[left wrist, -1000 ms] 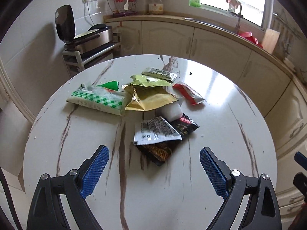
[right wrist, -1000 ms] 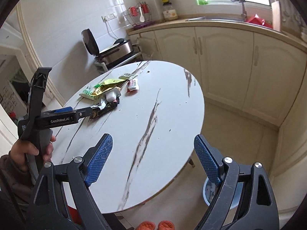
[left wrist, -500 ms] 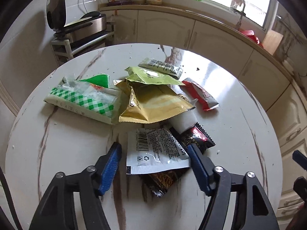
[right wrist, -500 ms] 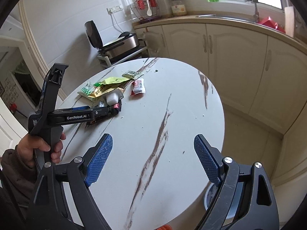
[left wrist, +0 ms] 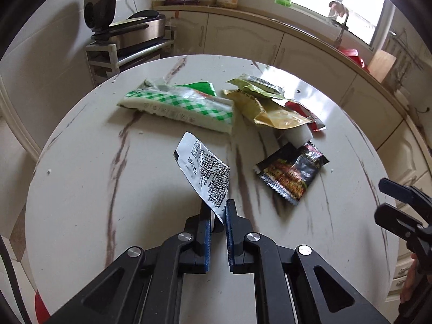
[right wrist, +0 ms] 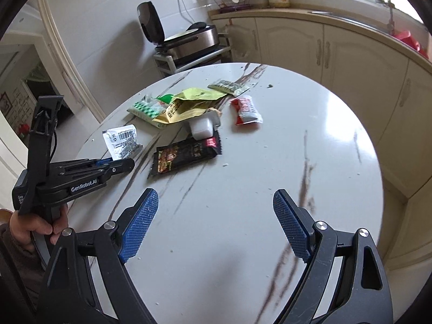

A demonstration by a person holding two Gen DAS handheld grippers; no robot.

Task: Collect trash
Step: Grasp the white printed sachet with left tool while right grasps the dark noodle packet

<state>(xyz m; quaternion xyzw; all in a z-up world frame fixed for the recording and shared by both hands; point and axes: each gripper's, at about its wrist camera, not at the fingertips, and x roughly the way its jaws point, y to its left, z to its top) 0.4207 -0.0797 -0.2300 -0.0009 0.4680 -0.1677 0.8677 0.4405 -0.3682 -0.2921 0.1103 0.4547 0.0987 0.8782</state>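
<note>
Round marble-look table [left wrist: 81,189] in a kitchen, litter heaped toward its far side. Left gripper [left wrist: 218,216] pinching the lower corner of a white printed wrapper [left wrist: 206,170], jaws pressed together on it, wrapper lifted clear of the table on the near side of the heap. Behind the wrapper: green-checked packet [left wrist: 183,106], yellow pouch [left wrist: 272,110], red sachet [left wrist: 307,113], small white tub [left wrist: 298,135], dark noodle sachet [left wrist: 291,172] lying flat, nearest the wrapper on its right.

Seen only from the right wrist: the hand [right wrist: 35,225] gripping the left tool's handle, barcode on the wrapper [right wrist: 121,140], a grey-green sachet [right wrist: 229,86] at the heap's far edge. Right gripper [right wrist: 216,224] above bare table on the near side of the heap, jaws spread wide, holding nothing; only its black edge visible from the left wrist.
</note>
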